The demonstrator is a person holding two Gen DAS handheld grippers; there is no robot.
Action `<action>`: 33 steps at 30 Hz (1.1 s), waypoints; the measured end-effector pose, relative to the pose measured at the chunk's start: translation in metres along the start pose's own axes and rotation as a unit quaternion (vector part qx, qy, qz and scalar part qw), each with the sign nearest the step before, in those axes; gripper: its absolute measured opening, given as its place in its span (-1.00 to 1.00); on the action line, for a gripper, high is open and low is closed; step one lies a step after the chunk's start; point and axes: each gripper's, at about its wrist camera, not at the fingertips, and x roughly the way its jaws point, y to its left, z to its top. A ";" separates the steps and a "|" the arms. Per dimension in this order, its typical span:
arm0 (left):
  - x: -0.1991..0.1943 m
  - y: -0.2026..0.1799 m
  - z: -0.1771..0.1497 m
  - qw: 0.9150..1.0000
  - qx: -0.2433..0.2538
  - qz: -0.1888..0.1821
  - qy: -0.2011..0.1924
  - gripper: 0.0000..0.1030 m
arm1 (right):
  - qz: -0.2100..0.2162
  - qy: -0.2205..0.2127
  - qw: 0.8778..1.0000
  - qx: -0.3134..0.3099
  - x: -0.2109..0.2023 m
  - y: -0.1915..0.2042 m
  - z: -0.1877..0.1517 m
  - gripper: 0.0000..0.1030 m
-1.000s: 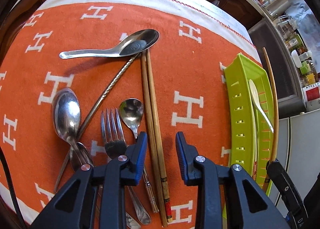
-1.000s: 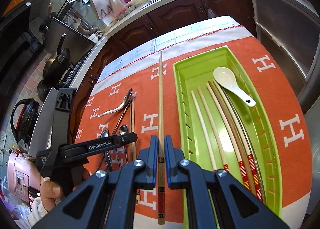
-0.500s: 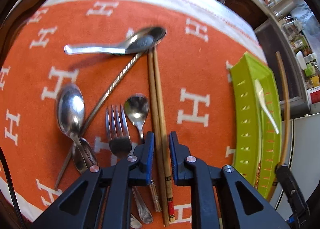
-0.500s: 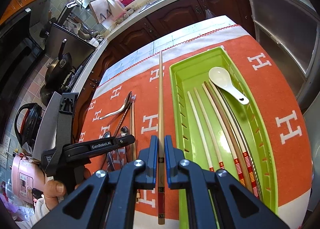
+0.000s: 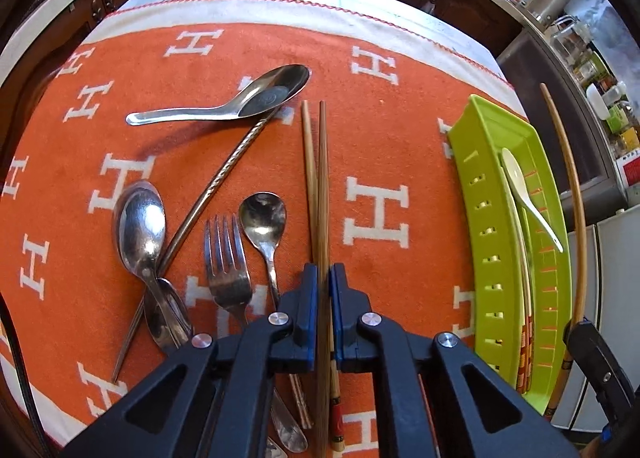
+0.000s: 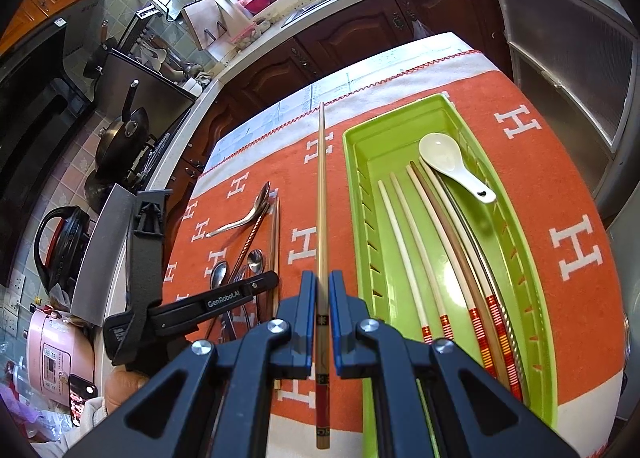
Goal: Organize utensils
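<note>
A: Left tongs (image 5: 324,270): lately closing, now clenched on one wooden chopstick (image 5: 322,186); its mate (image 5: 309,178) lies just beside.

B: Right tongs (image 6: 319,286): gripping a chopstick (image 6: 321,194) beside the green tray (image 6: 354,194).

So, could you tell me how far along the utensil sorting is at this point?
Partly done. The green plastic tray already holds a white ceramic spoon and several chopsticks. The right gripper holds one wooden chopstick; the left gripper has just closed on another. Metal spoons, a steel fork and one more chopstick remain on the orange cloth.
</note>
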 end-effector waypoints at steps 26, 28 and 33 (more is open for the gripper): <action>-0.094 -0.094 -0.009 0.988 0.089 -0.116 -0.044 -0.92 | -0.053 -0.011 0.999 -0.004 -0.020 -0.027 0.002 -0.88; -0.090 -0.109 -0.005 0.987 0.093 -0.124 -0.035 -0.92 | -0.068 -0.007 0.998 -0.009 -0.019 -0.034 0.003 -0.88; -0.067 -0.132 -0.003 0.988 0.083 -0.132 -0.017 -0.92 | -0.087 0.003 0.996 -0.024 -0.017 -0.041 0.007 -0.87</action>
